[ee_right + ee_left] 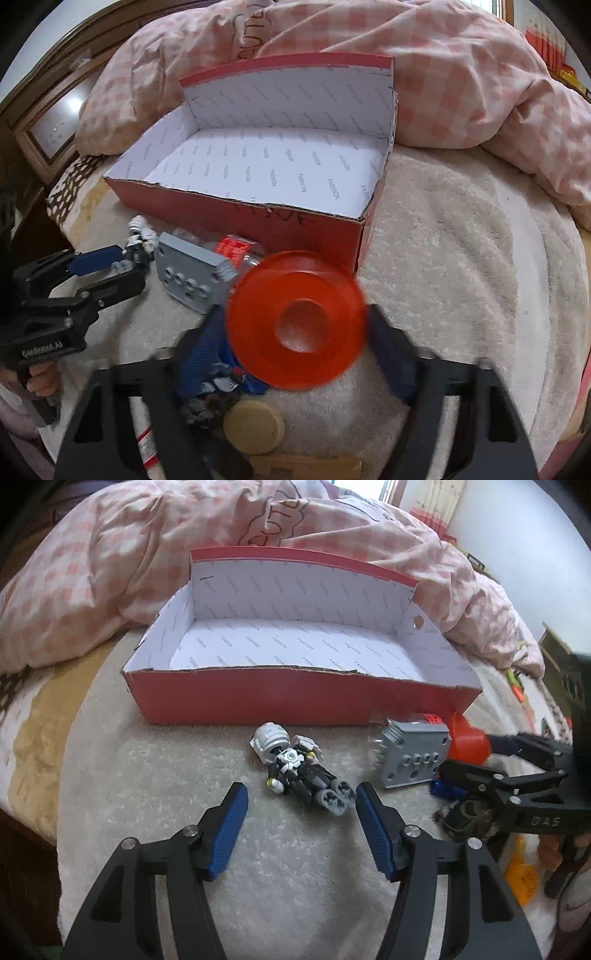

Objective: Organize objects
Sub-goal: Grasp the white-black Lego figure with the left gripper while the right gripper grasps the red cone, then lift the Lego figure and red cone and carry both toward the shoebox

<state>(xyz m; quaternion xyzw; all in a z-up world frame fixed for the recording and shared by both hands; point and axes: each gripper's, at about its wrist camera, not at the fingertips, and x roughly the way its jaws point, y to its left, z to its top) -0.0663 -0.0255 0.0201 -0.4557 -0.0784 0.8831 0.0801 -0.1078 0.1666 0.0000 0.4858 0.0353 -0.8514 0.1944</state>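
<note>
A red shoebox (258,698) with a white printed lining stands open on the fuzzy blanket; it also shows in the right wrist view (314,229). A black-and-white toy robot (295,764) lies in front of it. My left gripper (299,830) is open, its blue pads just short of the toy's feet. My right gripper (295,332) is shut on an orange plastic cup (299,321), held above the blanket; the cup also shows in the left wrist view (467,738). A grey toy block (413,757) lies beside the robot.
A pink checked duvet (184,554) is heaped behind the box. A clear bottle with a red label (236,247), a blue toy (207,358), a tan round lid (255,424), a tube (147,443) and a yellow item (524,878) lie on the blanket (461,277).
</note>
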